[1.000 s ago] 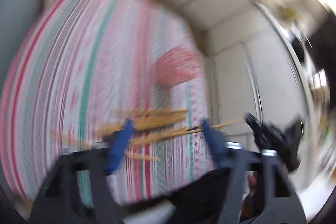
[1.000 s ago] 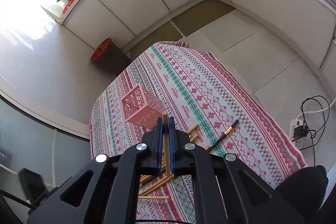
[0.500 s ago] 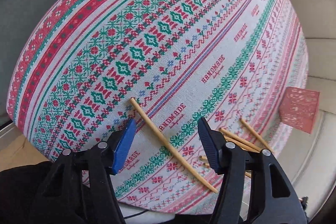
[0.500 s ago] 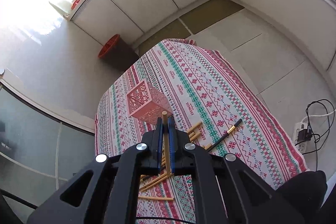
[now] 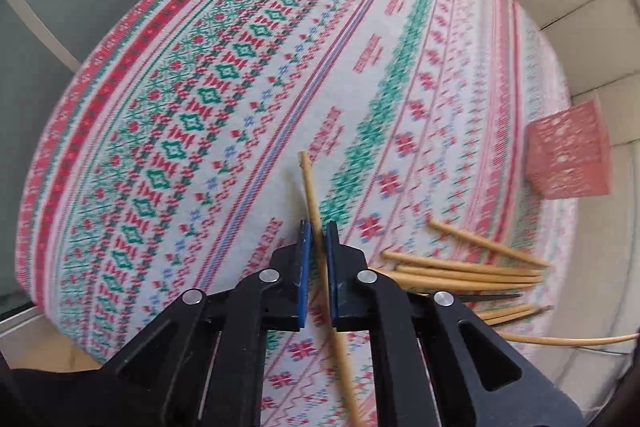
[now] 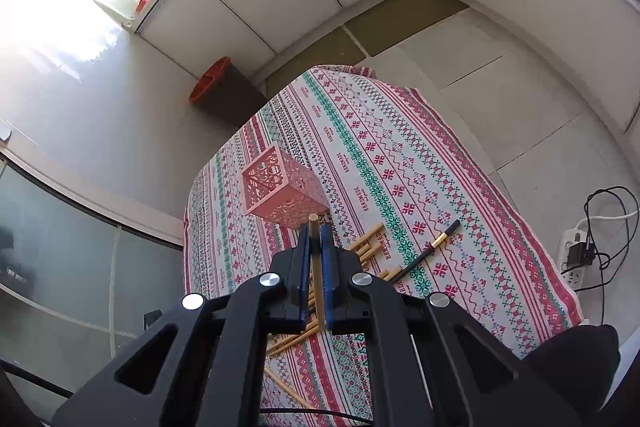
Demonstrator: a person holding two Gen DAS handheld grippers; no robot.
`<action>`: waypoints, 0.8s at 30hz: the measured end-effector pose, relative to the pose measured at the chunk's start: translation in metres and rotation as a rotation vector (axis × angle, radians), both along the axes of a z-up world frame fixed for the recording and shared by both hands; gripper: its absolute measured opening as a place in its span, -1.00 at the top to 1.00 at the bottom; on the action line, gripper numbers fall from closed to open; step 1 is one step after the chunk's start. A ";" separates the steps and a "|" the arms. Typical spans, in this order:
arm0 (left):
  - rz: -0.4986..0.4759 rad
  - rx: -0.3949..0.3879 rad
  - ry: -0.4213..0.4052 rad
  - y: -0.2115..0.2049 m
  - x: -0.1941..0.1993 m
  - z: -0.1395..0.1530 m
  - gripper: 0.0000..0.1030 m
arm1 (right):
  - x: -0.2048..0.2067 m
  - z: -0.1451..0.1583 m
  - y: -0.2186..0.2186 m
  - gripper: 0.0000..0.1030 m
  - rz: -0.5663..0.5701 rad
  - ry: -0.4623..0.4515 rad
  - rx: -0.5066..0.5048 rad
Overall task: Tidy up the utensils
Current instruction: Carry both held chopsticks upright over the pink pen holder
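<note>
**Both grippers clamped on a chopstick each**

The left gripper (image 5: 316, 227) has just closed on a single chopstick (image 5: 310, 187) lying apart from the pile (image 5: 460, 269) on the counter (image 5: 240, 67), likely because a lone stick is easier to pinch. It points steeply down. The right gripper (image 6: 316, 231) grips another stick (image 6: 314, 227), angled toward the pink basket (image 6: 280, 187), probably its destination.

Bamboo chopsticks (image 5: 460, 269) strewn beside pink basket (image 5: 568, 155)
</note>
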State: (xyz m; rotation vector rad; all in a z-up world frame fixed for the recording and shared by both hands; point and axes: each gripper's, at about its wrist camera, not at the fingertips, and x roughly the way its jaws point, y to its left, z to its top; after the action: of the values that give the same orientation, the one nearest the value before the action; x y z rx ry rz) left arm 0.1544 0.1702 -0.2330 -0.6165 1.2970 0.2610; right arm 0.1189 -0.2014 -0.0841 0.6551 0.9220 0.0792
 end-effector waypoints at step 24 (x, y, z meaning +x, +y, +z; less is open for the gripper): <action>-0.396 0.142 -0.660 -0.052 -0.050 0.225 0.90 | -0.002 0.105 0.021 0.89 0.128 -0.154 -0.054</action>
State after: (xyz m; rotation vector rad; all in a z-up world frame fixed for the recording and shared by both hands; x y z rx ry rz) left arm 0.1046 0.1184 -0.0079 -0.2728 0.7270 -0.1708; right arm 0.1168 -0.1802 0.0211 0.5315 0.8136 0.2153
